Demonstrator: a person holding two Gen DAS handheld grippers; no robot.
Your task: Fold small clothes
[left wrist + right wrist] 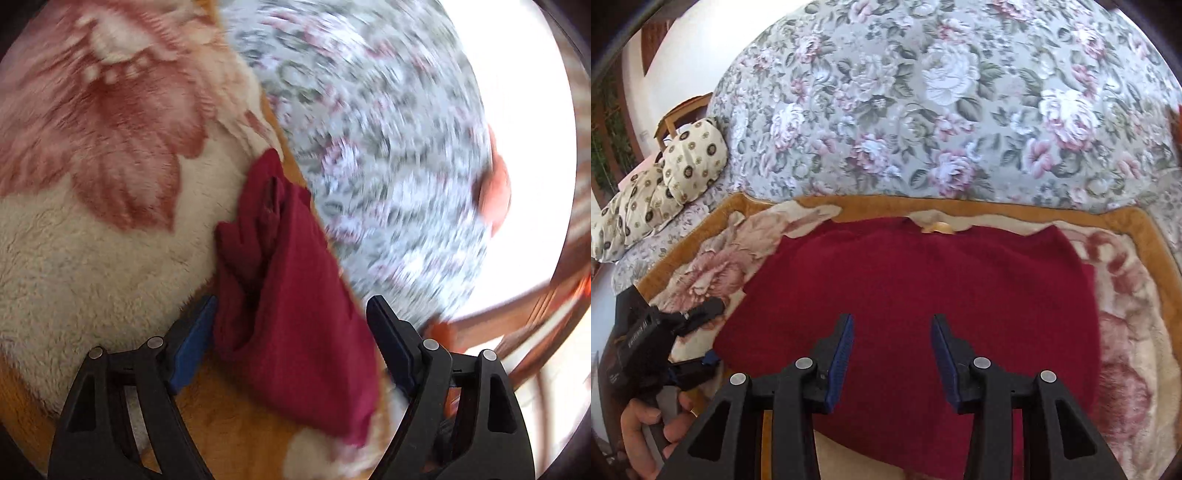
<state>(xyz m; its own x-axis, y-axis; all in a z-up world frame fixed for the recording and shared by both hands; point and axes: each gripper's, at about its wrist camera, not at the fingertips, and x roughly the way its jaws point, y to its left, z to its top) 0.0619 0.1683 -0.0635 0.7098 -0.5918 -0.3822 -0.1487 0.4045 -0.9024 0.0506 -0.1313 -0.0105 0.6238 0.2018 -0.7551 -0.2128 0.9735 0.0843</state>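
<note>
My left gripper (291,332) is wide open, both pads (194,343) showing, and the bunched edge of the red cloth (295,295) lies between them, not pinched. My right gripper (892,354) is also open, holding nothing, poised over the middle of the same cloth (916,295), which lies spread flat on the fleece blanket (1126,332).

Risks:
- The left wrist view is motion-blurred, so I'm likely closing on a moving target. I could catch one layer of the bunch, and the fold would come out skewed.
- The blanket pile is deep; a low pinch would probably grab blanket with the cloth and drag both.
- With the right not pinning anything, a pull from the left could slide the whole cloth.

Around: floral bedspread (942,110) beyond the blanket, patterned pillows (665,184) well to the left, a wooden chair (683,114) behind them. Nothing blocks the cloth itself.
</note>
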